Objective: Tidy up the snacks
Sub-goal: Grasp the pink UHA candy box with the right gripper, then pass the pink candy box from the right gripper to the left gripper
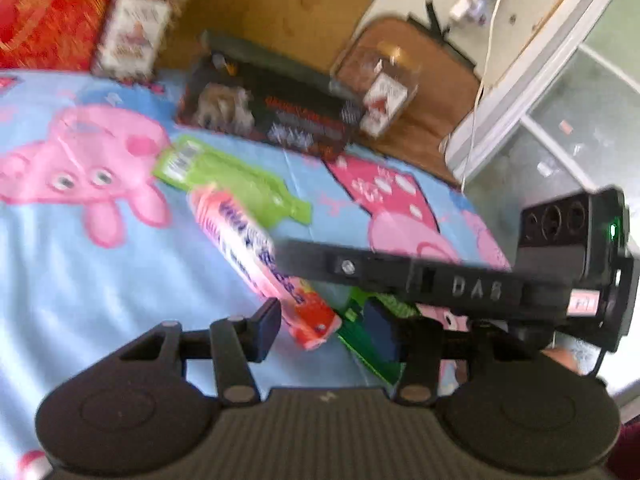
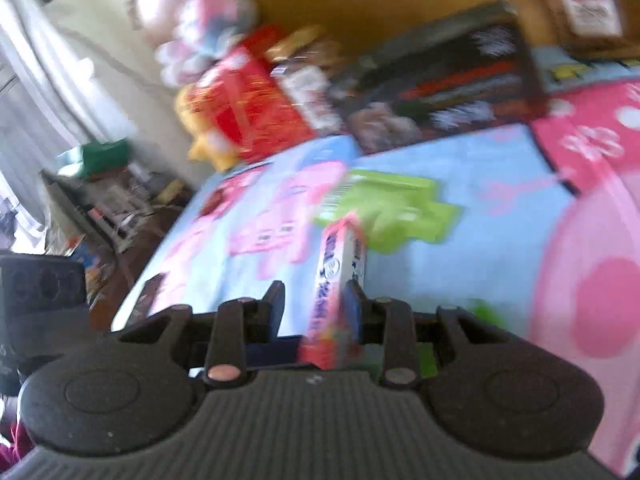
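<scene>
– Now, where is the pink pack [image 2: 340,276] to be found?

– It is seen well in front of the dark box [image 2: 440,92], raised over the sheet [image 2: 480,240] and held in the right gripper [image 2: 316,300]. It is stood upright between the two fingers and is pressed close against one pad. The other side is blurred.

– And how is the left gripper [image 1: 326,322] set?

– Its jaws are kept narrow but parted. The lower end of the pink pack is seen between them in the left wrist view, and a gap is left at one pad, so nothing is gripped there. One finger of the right gripper is laid across the pack from the right.

– What else is laid out near the dark box?

– A light green pack [image 1: 240,184] is spread flat on the sheet, just in front of the box, and its near end is overlapped by the pink pack. A dark green pack [image 1: 360,344] is glimpsed much nearer, under the left gripper. To the left of the dark box a jar with a white label [image 1: 132,32] is stood, and a red box [image 1: 44,12] is placed beyond that.

– Can the print on the packs be read?

– It cannot: both views are smeared.
</scene>
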The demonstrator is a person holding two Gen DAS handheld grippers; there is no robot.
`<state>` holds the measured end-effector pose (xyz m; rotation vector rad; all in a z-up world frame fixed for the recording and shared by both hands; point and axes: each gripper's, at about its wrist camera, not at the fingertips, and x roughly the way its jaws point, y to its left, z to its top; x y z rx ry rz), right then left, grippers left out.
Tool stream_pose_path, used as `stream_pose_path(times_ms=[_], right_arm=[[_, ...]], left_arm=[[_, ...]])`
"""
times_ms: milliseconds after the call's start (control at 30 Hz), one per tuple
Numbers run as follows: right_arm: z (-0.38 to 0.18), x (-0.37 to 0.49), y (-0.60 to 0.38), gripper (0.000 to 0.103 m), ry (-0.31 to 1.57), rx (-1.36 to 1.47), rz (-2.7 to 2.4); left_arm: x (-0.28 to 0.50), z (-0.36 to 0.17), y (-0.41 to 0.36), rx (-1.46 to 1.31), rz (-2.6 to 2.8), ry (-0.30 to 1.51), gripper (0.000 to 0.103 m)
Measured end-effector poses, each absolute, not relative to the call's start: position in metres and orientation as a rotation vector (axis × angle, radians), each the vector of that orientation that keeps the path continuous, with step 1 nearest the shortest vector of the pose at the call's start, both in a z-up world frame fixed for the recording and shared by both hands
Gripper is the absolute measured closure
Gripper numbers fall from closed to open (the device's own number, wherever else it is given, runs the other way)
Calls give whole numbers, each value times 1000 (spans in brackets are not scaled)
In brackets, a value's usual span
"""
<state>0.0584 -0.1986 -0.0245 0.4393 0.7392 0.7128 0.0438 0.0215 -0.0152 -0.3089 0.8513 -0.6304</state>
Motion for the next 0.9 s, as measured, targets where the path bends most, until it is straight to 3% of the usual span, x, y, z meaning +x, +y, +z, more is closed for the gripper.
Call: stream_pose_path(times_ms=[333,367,433,667,767,900], right_arm=[[-23,27,-177,60,668,117,639],[-27,24,-171,60,668,76,635],[-34,24,-157,75,659,-11,636],[-33,1,-121,77,534,-307,864],[-32,4,-131,58,479,-311,769],[-27,8,-159,59,518,-161,756]], left_arm=[[45,-11,90,-346,-391,781,54],[47,-12,91,-334,-370,783,53],[52,-14,95,-330,-349,794,53],[53,-17,113,-354,-319,788,50],[55,-19,118,-359,-301,795,50],[59,-17,116,-352,-316,784,50]])
